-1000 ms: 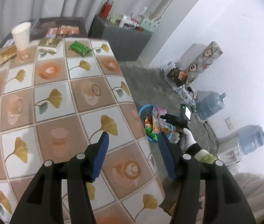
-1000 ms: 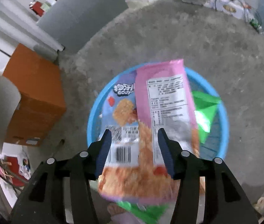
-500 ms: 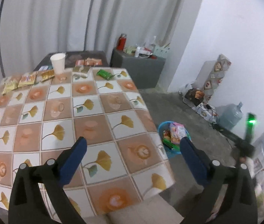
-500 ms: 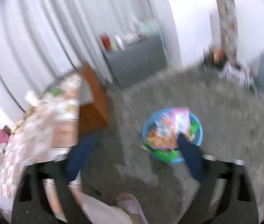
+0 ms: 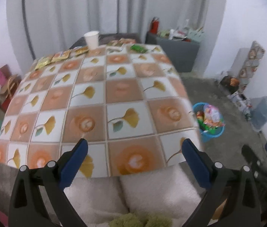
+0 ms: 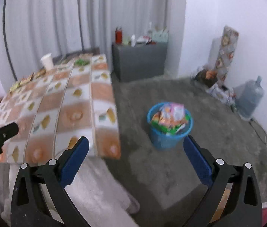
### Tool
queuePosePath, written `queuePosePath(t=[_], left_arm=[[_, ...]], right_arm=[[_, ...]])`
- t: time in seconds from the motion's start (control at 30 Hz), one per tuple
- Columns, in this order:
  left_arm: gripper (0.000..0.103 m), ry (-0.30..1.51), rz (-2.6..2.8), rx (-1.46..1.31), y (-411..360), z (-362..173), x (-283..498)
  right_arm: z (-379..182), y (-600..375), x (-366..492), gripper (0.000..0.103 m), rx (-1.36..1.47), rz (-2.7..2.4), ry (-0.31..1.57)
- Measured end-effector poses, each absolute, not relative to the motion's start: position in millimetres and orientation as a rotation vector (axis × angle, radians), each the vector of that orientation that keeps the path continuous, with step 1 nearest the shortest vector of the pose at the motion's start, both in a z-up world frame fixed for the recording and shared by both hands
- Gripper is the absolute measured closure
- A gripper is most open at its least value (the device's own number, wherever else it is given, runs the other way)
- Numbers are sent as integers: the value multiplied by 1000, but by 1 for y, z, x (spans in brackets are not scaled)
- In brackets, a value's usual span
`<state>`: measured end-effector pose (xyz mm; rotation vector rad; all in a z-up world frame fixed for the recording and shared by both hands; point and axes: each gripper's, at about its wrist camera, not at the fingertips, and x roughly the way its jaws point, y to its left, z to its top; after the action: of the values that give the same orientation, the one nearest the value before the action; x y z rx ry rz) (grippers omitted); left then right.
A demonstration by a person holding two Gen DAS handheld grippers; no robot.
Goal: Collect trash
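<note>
Both tongs, left (image 5: 133, 152) and right (image 6: 136, 151), have matte black forked arms, silver round screws near the knuckles, and ridged blue pads (image 6: 74, 159).

Table edge hides part of blue bin (image 5: 211, 134); wrappers (image 6: 171, 116) blurred.

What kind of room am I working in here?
Probably a plain spare or storage room in a home: bare concrete floor, a table under a ginkgo-print cloth, big water jugs by the white wall, and a blue trash basket.
</note>
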<state>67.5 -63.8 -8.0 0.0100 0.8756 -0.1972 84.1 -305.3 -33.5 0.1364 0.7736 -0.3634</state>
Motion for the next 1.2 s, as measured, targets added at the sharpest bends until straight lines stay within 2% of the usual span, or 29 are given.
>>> queuePosePath(t=[0.57, 1.2], left_arm=[[6, 887, -121, -5, -62, -14, 74], [6, 868, -123, 7, -66, -8, 72]], right_arm=[[-48, -287, 82, 7, 91, -393, 850], [-27, -294, 75, 7, 21, -423, 797]])
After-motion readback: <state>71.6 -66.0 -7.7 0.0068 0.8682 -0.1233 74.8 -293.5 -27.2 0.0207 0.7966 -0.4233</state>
